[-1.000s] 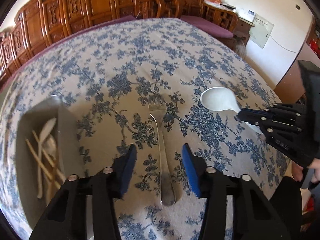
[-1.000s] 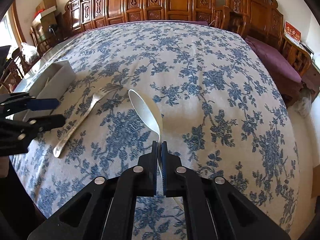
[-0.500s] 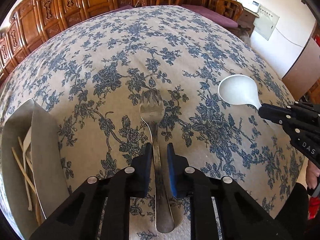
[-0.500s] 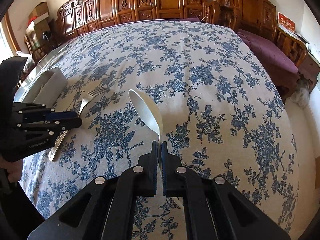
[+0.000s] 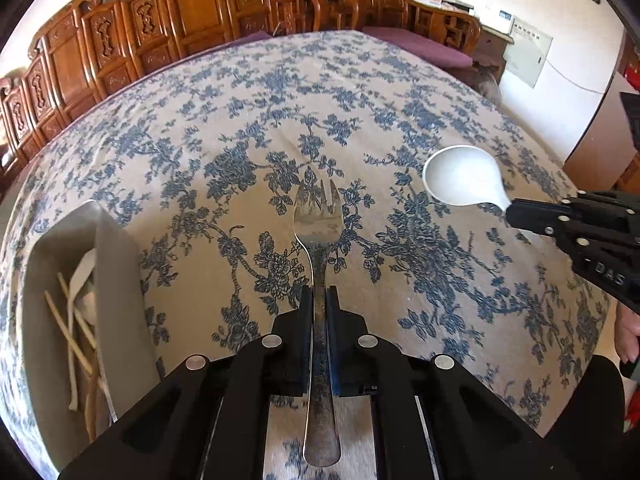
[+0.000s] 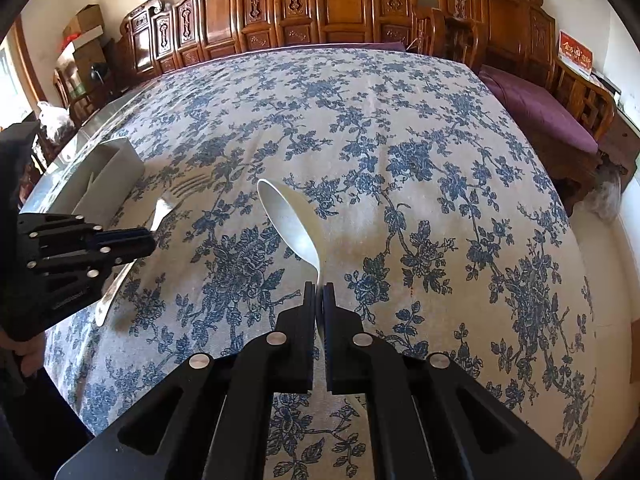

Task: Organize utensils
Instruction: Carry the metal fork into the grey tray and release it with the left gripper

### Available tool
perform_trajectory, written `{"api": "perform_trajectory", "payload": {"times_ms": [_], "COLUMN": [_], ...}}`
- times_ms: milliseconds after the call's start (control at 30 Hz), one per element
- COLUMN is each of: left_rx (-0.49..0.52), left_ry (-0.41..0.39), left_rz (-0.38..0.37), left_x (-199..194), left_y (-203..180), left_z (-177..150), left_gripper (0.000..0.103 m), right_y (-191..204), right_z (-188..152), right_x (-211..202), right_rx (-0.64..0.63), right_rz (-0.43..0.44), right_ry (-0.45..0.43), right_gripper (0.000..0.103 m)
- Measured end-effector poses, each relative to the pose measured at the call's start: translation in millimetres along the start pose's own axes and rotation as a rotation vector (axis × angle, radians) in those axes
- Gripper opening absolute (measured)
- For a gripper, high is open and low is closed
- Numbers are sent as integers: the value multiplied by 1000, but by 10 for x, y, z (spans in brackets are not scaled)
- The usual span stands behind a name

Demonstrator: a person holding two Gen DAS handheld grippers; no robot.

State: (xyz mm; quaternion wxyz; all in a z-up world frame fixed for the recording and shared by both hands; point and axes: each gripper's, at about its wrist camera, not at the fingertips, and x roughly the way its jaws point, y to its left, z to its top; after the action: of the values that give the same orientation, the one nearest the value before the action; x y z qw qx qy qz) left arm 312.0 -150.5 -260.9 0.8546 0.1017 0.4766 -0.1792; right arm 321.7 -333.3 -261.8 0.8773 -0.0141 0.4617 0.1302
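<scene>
The fork (image 5: pixel 316 216) lies in the left gripper (image 5: pixel 319 300). Its long line runs straight out from that gripper, with the prongs pointing away over the desk (image 5: pixel 240 128) and the handle end reaching back under the camera. The two blue pads press on the thin handle from both sides, so the left gripper is pinching the fork. From the right wrist view the fork looks lifted a little, with its shadow on the flowered cloth (image 6: pixel 400 160), but I cannot be sure it is off the desk.

The white spoon (image 6: pixel 290 220) is in the right gripper (image 6: pixel 319 296). Its bowl points away and a bit to the left, turned up on its side. The right gripper is pressed together on the spoon's thin handle.

The grey tray (image 5: pixel 116 280) sits at the left edge of the desk, just beside the left gripper. It has chopsticks (image 5: pixel 70 328) and a white spoon-like thing inside. The fork is much nearer to the tray than the spoon is. The spoon is well apart from it, on the far side of the fork.

So I think the left hand should go first. It needs to swing the fork to the left, over the tray wall, and keep the fork's long line along the tray so it drops in flat.
</scene>
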Motion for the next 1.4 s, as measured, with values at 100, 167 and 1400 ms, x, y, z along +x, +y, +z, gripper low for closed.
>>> {"api": "perform_trajectory", "payload": {"times_ms": [100, 167, 1400], "left_rx": [-5, -8, -190], "left_ry": [-31, -50, -177], "left_rz": [-3, -6, 137], "left_x": [-155, -257, -1143], "left_y": [8, 8, 1349], "left_z": [3, 12, -179], "left_gripper": [6, 6, 6], "right_y": [32, 62, 1163], "right_z": [12, 24, 402], "right_x": [-35, -70, -276], "right_rx": [-7, -13, -106], "right_rz": [1, 2, 97], "right_ry": [-7, -14, -90], "right_gripper": [5, 5, 5]}}
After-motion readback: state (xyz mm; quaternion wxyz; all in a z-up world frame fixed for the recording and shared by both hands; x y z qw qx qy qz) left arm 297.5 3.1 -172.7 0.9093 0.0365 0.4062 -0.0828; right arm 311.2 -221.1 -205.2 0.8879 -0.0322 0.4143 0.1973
